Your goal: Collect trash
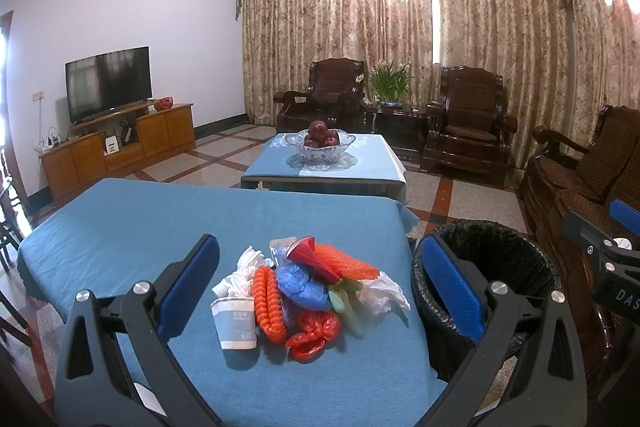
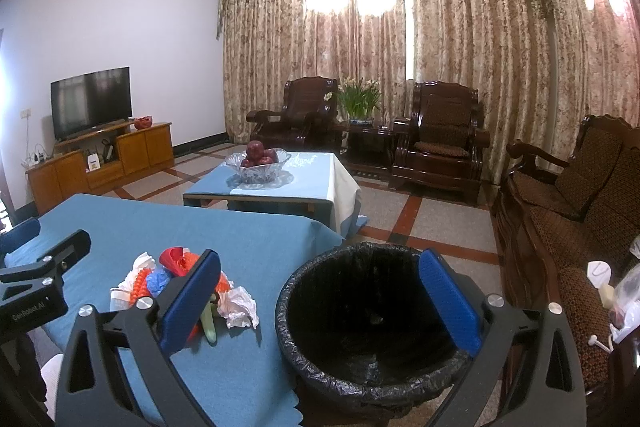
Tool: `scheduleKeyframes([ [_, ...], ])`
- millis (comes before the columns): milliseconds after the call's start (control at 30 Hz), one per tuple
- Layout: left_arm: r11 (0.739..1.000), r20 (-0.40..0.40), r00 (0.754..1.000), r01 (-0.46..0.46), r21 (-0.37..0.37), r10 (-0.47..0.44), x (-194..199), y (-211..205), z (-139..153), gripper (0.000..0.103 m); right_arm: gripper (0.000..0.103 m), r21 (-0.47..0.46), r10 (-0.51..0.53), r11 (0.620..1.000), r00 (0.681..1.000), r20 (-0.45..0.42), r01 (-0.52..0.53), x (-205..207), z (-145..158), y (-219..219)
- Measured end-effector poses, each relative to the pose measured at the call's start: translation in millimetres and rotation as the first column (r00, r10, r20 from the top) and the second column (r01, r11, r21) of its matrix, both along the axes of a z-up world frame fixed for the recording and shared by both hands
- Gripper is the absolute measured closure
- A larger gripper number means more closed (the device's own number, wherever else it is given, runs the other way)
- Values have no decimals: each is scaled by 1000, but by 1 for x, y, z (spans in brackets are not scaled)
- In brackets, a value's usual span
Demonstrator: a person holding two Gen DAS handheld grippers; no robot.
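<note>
A low table covered by a blue cloth (image 1: 140,227) fills the foreground of the left wrist view, and a round bin lined with a black plastic bag (image 2: 372,311) stands on the floor just beside its right edge. Near that edge lies a heap of trash (image 1: 304,291): crumpled white tissue (image 1: 384,293), a coiled orange foam net (image 1: 270,301), a bunched blue plastic cover (image 1: 298,279), a knotted red plastic bag (image 1: 314,333), a red plastic cone (image 1: 310,257), and, at the near left of the heap, a white paper cup (image 1: 236,321) standing upright.

The left gripper (image 1: 320,287), with blue-padded fingers, hangs above the table with its jaws spread wide and empty; the heap appears between its fingers, apart from both pads. The right gripper (image 2: 320,307) is likewise spread wide and holds nothing; the bin's mouth lies between its fingers, and the heap sits to its left, partly hidden behind the left finger.

Only the right wrist view shows the bin's dark interior and a brown cushioned wooden sofa (image 2: 572,211) bearing clear plastic bags (image 2: 628,291). Only the left wrist view shows the whole heap, including the cup. A second blue-clothed table carries a glass bowl of red fruit (image 1: 320,145).
</note>
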State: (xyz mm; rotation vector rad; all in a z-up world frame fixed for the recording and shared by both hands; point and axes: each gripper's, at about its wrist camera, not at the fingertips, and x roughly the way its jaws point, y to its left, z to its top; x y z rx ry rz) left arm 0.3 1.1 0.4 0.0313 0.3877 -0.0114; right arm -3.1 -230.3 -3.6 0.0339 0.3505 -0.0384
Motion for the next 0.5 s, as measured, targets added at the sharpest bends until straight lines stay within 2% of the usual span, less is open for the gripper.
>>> scheduleKeyframes([
  [500,1000,-2,1000,-1,-1,1,1,0,0,5,6,1,1,1000,1000,-1,-1,0,0,0],
])
